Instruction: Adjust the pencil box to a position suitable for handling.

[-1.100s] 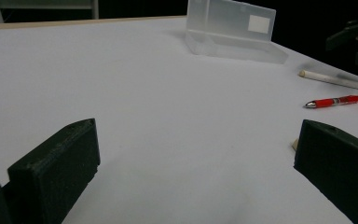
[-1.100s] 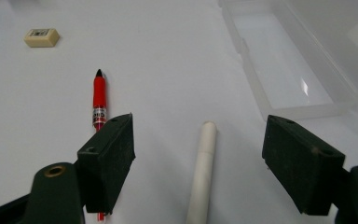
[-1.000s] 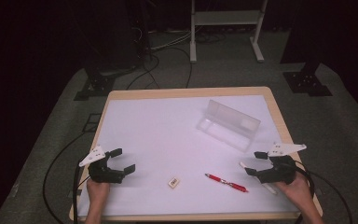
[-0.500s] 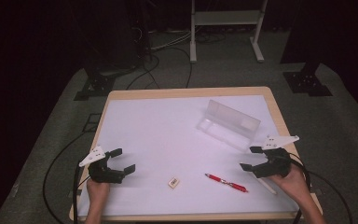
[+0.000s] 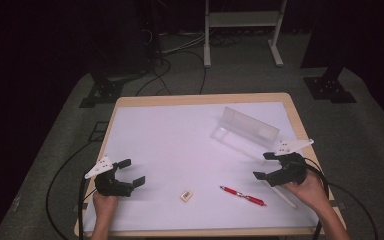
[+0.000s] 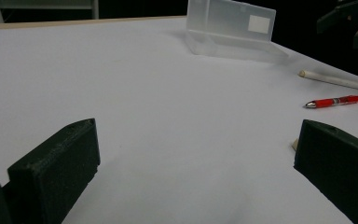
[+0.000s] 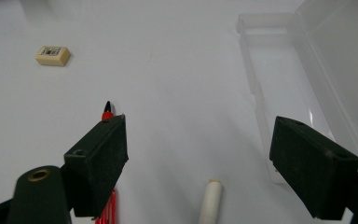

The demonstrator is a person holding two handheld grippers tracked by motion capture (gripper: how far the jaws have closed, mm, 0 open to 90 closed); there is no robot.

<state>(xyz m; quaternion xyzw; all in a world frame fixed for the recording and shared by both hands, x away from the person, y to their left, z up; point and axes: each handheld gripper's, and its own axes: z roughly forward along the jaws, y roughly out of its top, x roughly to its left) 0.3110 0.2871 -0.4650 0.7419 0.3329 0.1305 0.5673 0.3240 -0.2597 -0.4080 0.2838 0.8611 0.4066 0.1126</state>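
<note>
High view showed the right gripper [image 5: 266,166] with jaws wide apart and nothing between them; they had just been opening. The red pen [image 5: 242,195] lay just in front of it, the white stick [image 5: 283,195] under it. The left gripper [image 5: 131,172] was open too, with the eraser [image 5: 186,195] to its right.

Left gripper view showed the clear case [image 6: 233,29] far ahead.

Right gripper view showed the stick between the jaws, not touched.
</note>
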